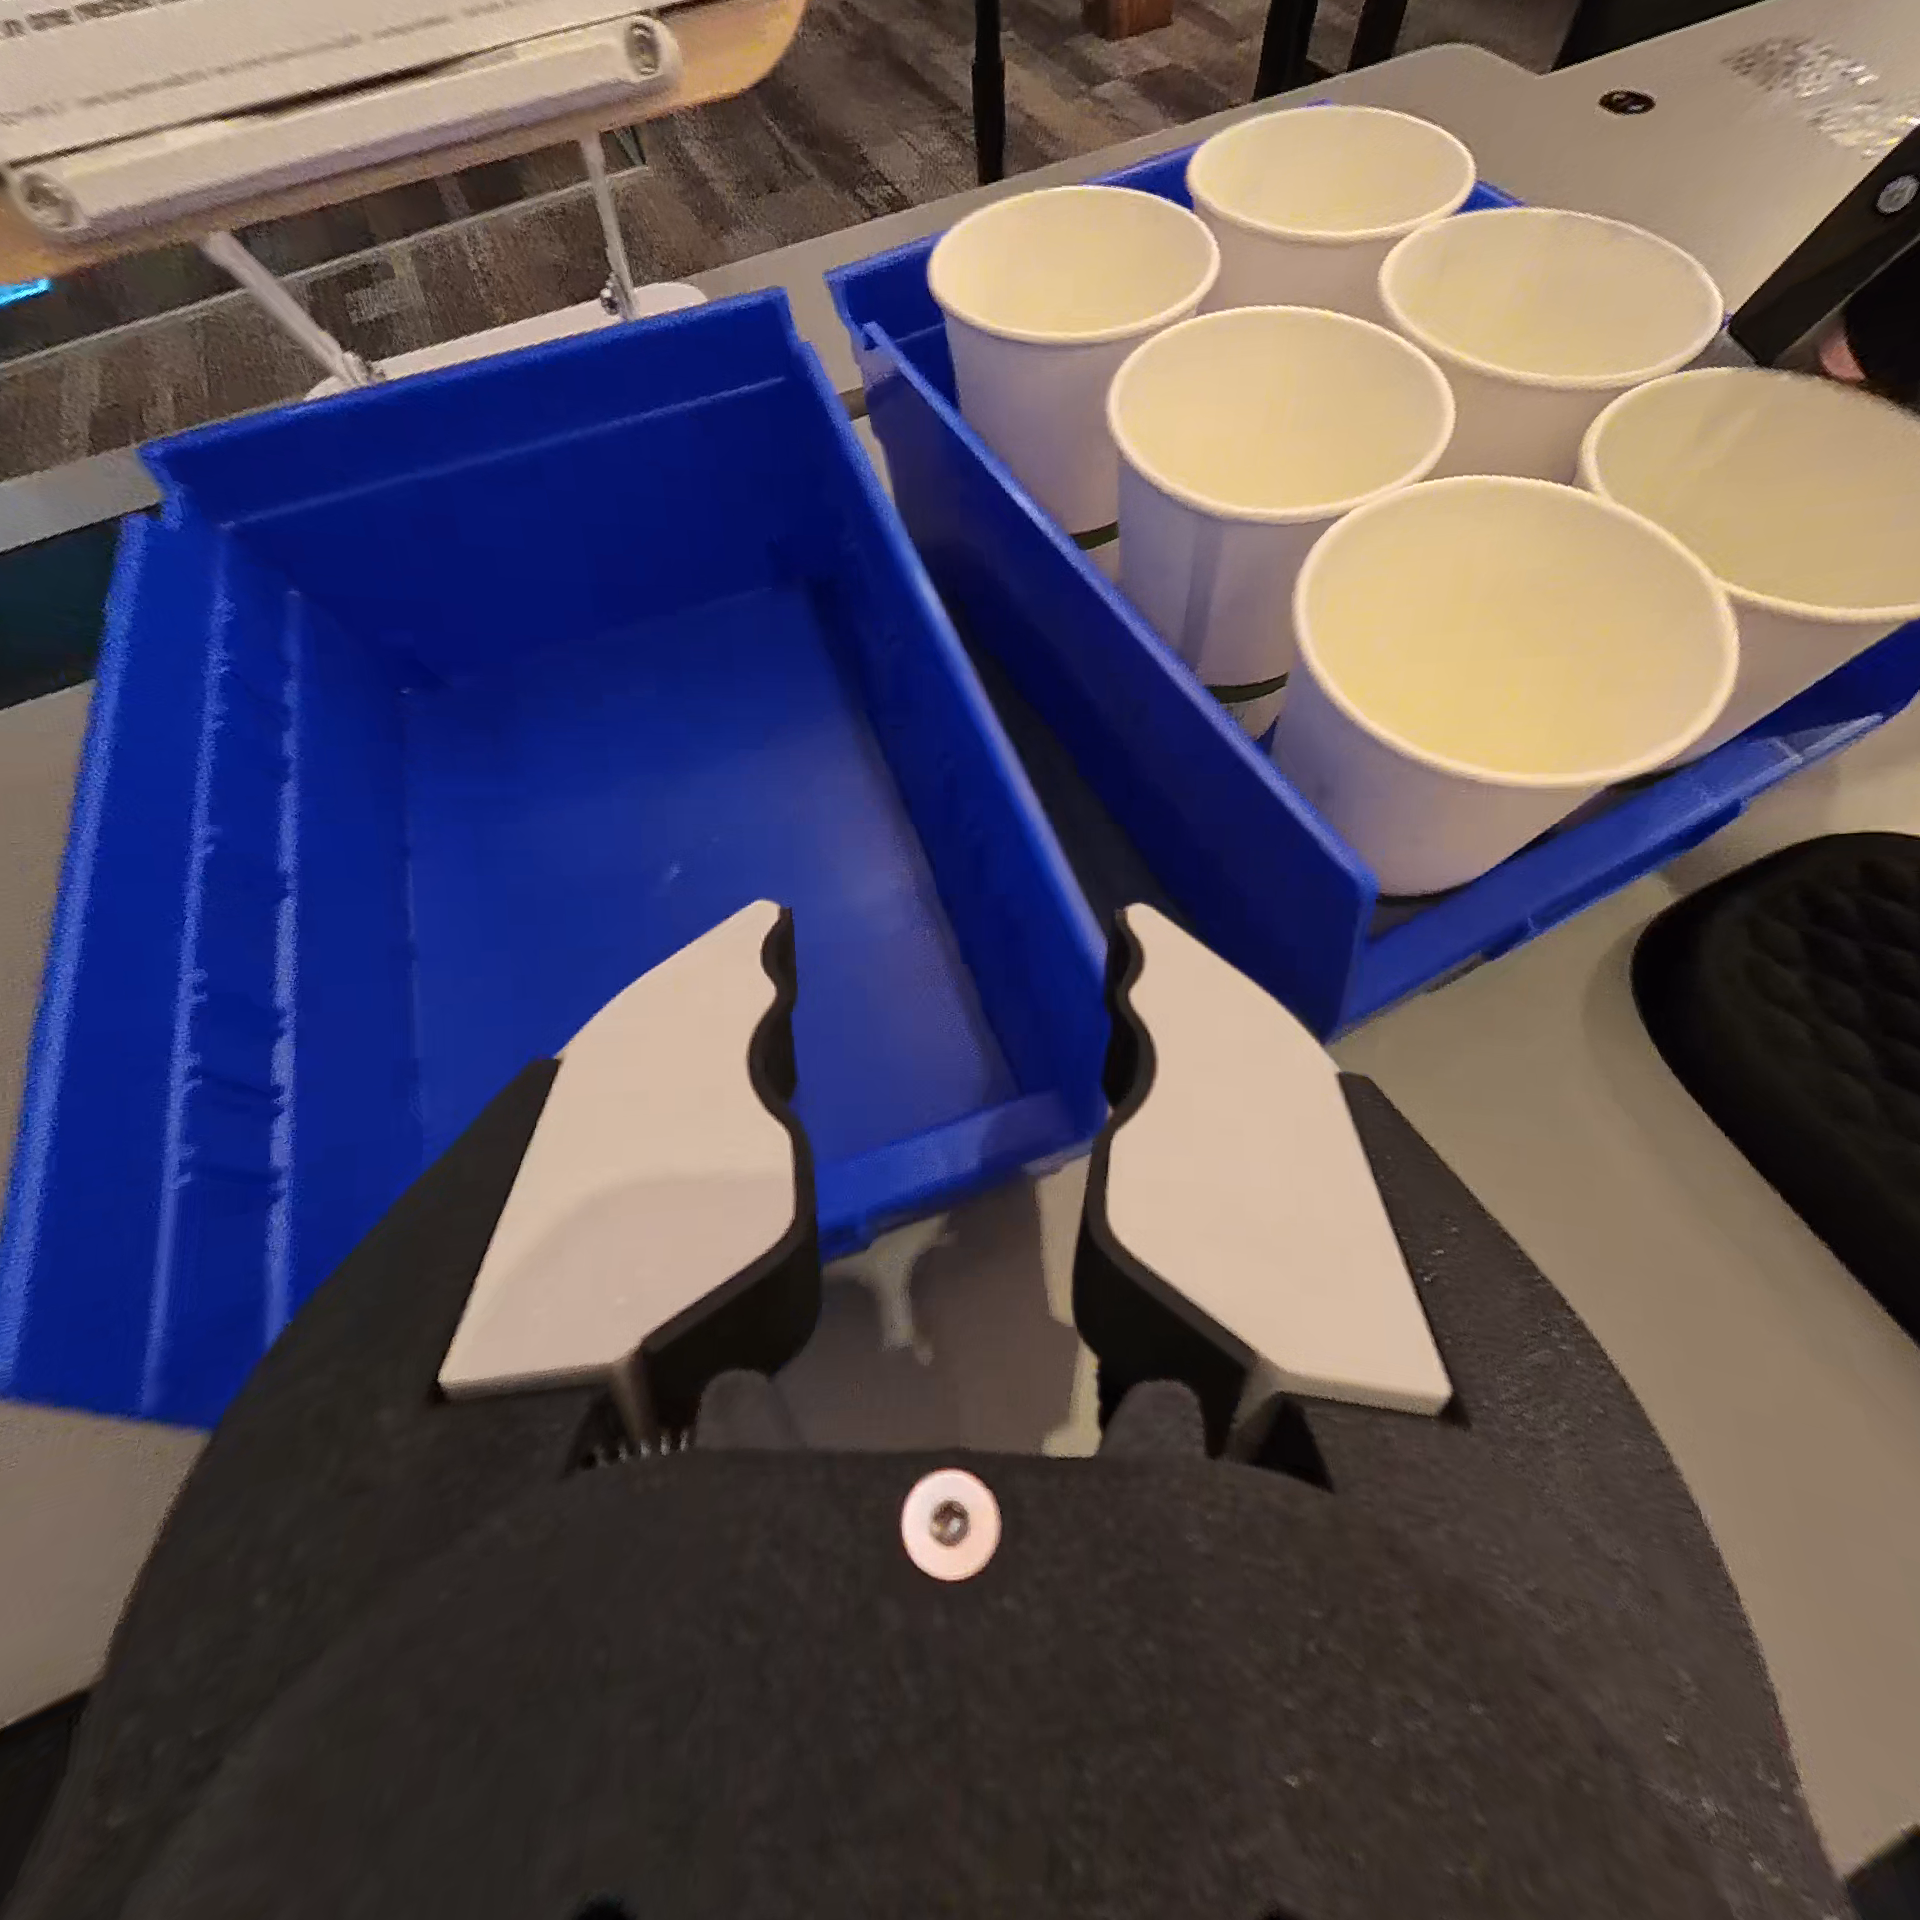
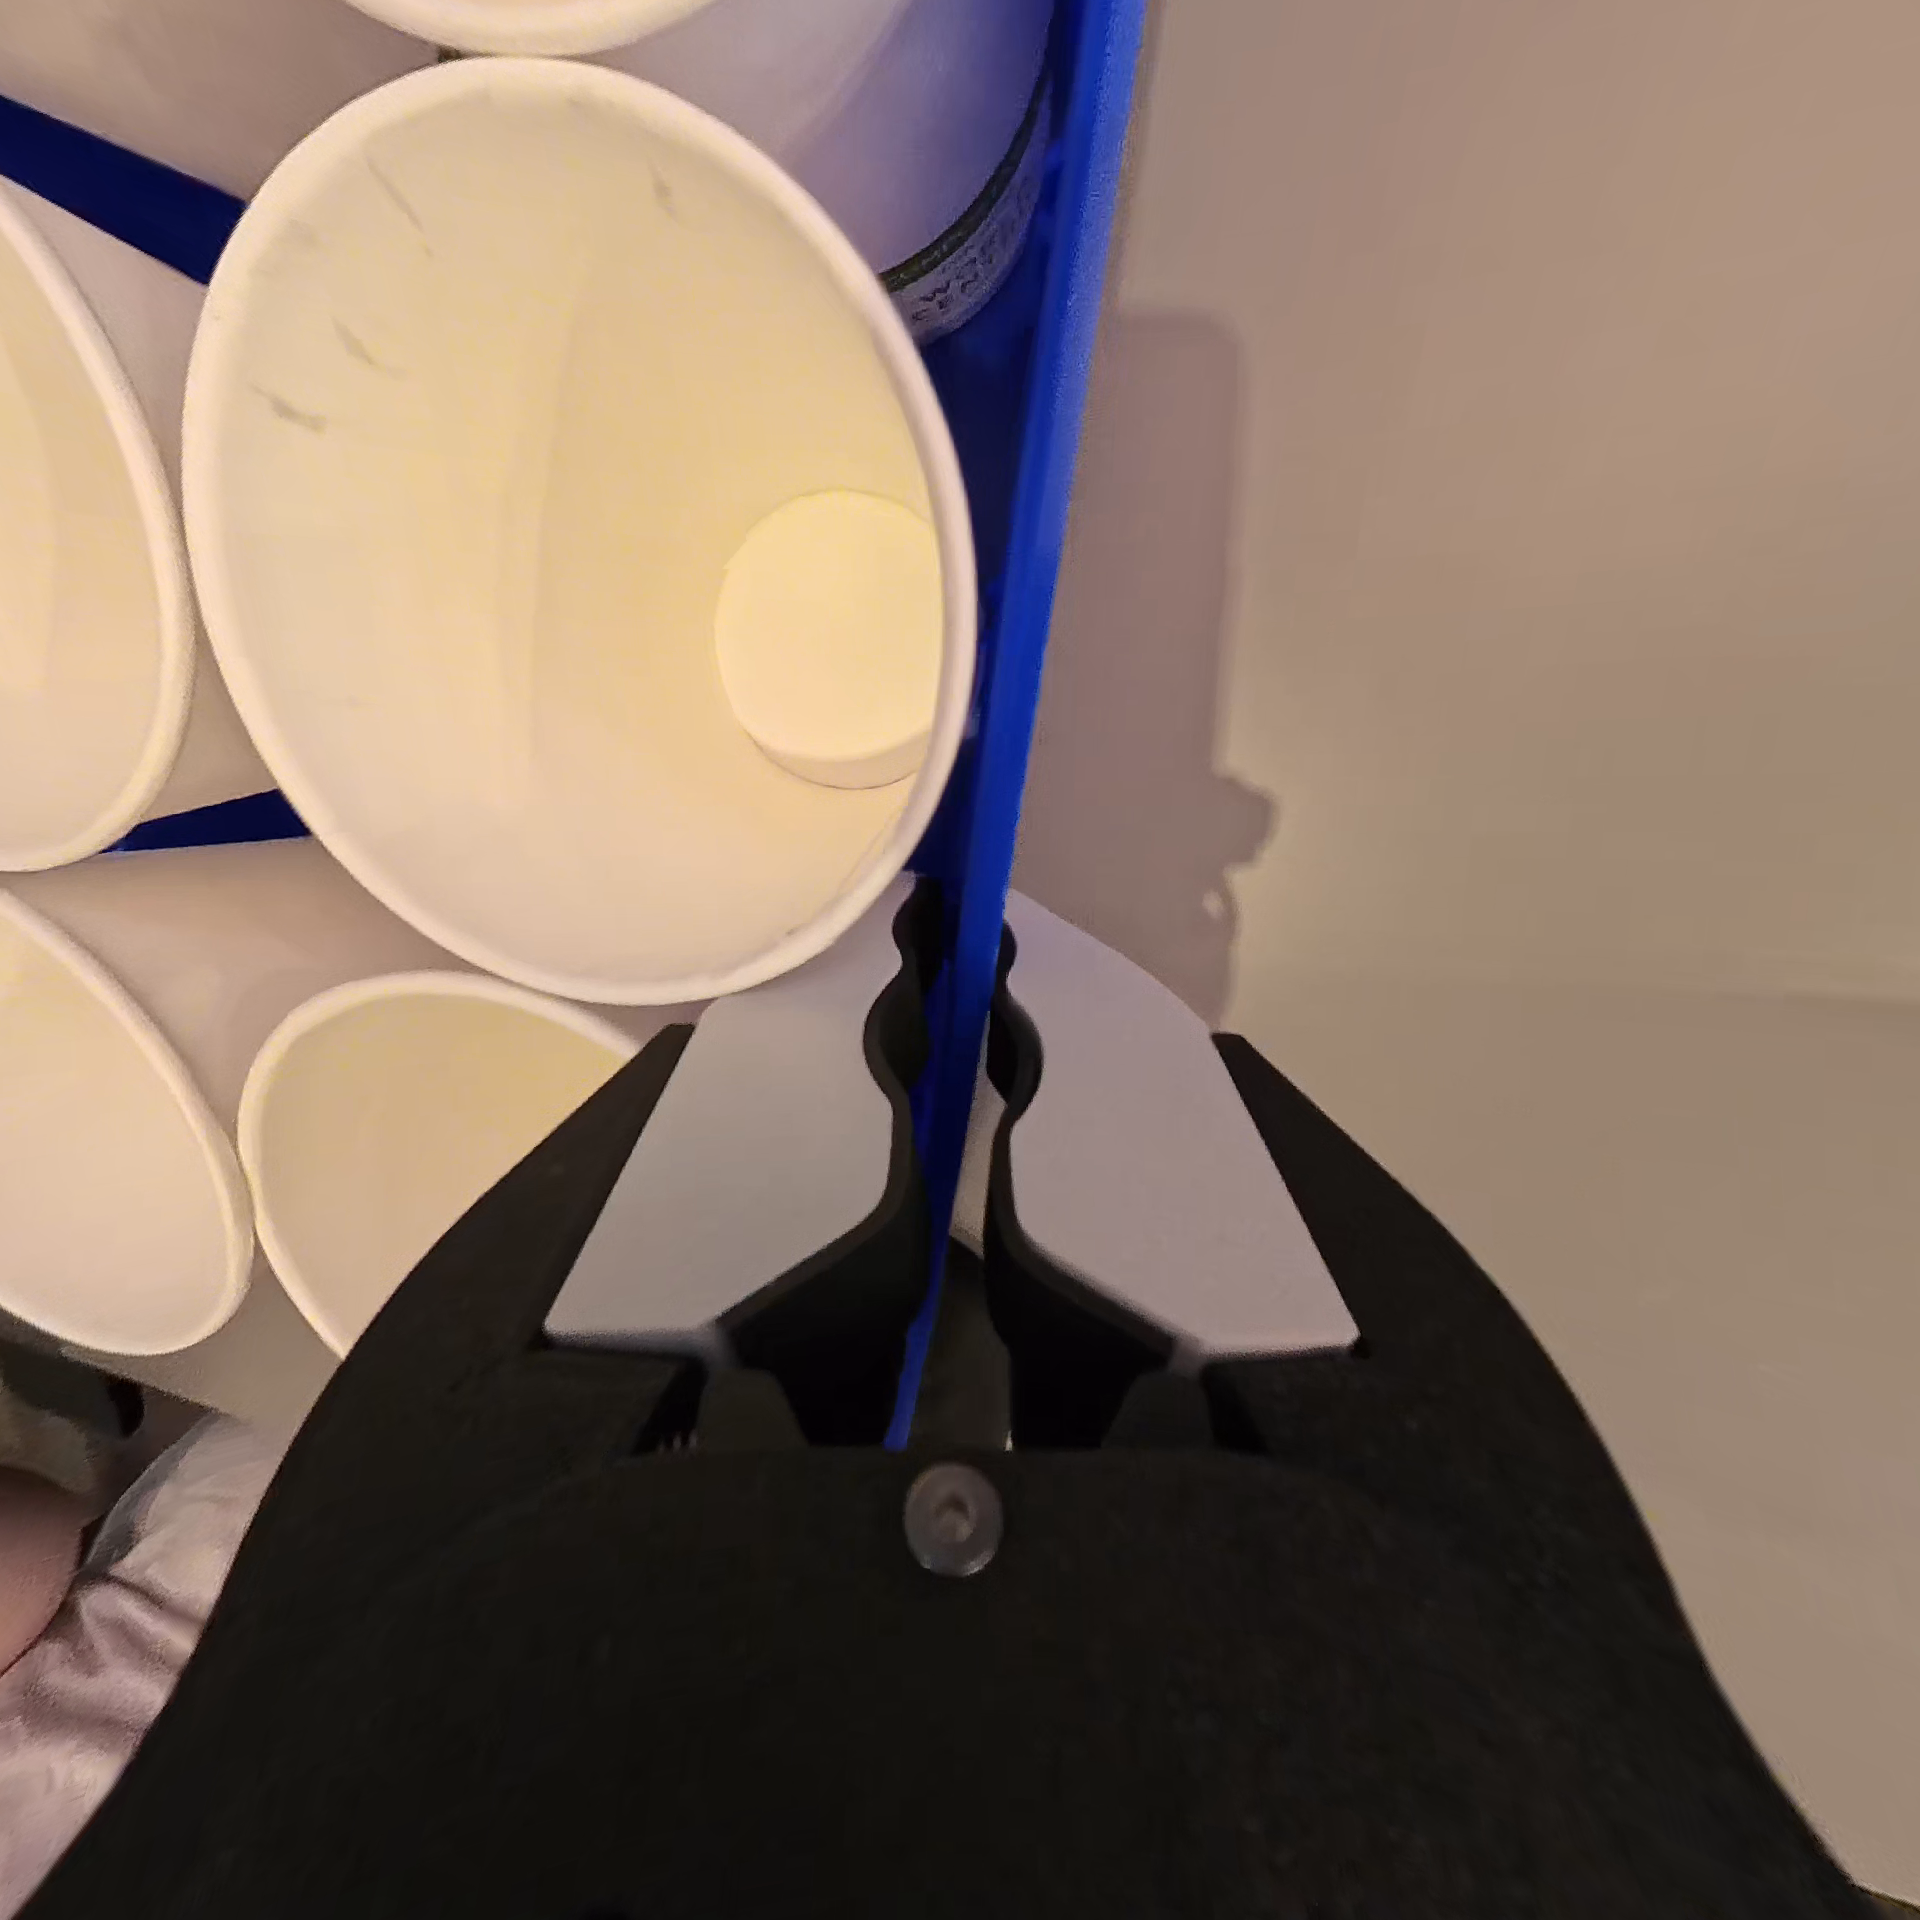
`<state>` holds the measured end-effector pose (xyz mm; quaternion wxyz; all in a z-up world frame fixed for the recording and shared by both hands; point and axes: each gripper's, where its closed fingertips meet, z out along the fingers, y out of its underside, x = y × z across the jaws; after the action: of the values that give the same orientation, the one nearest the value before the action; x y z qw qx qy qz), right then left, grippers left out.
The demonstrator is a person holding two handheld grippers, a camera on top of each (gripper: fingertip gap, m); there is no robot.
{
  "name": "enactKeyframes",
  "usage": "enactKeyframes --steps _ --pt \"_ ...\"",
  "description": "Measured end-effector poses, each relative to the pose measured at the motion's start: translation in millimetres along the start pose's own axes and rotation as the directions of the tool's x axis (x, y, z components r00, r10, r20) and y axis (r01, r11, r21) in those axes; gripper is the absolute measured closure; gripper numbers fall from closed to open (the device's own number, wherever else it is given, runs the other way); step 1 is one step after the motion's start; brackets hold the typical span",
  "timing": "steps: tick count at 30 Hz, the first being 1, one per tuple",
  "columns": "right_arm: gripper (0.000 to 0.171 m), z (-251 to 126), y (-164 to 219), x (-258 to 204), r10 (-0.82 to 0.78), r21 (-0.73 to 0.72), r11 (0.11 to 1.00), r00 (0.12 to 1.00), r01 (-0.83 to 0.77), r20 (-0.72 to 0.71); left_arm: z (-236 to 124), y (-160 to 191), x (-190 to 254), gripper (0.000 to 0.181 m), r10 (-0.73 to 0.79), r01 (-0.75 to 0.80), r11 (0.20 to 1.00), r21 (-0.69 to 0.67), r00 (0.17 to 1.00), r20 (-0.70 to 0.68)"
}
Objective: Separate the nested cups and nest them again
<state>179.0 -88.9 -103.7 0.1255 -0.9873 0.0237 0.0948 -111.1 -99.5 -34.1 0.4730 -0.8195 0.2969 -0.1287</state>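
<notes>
Several white paper cups (image 1: 1507, 644) stand upright and apart in the right blue bin (image 1: 1143, 748). The left blue bin (image 1: 208, 831) holds nothing. My left gripper (image 1: 951, 925) is open and empty, above the near right corner of the left bin. In the right wrist view my right gripper (image 2: 961, 925) is shut on the thin side wall of the blue bin (image 2: 1039, 520), one finger on each side. A cup (image 2: 520, 520) sits just left of that wall, with more cups (image 2: 436, 1153) beside it. A black part at the bin's far right (image 1: 1849, 239) may be the right gripper.
Both bins sit on a grey table (image 1: 1714, 1558). A black mesh chair back (image 1: 1787, 1039) is at the table's right edge. A white frame on a wooden stand (image 1: 343, 114) is behind the table over carpet. Bare table lies right of the bin wall (image 2: 1558, 727).
</notes>
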Motion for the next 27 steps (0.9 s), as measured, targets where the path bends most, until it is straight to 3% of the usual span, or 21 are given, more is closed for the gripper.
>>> enactKeyframes --steps 8,17,27 --pt "0.164 -3 3 13 0.055 -0.003 0.998 0.996 -0.055 0.073 -55 27 -70 0.124 -0.032 0.032 0.999 0.009 0.997 0.070" --pt "0.164 -24 2 49 0.054 0.005 0.998 0.997 -0.055 0.046 -109 56 -155 0.126 -0.142 0.135 0.990 0.052 0.973 0.181" --pt "0.164 -45 1 71 0.068 0.009 0.998 0.997 -0.068 0.029 -111 71 -182 0.126 -0.187 0.185 0.982 0.030 0.964 0.189"
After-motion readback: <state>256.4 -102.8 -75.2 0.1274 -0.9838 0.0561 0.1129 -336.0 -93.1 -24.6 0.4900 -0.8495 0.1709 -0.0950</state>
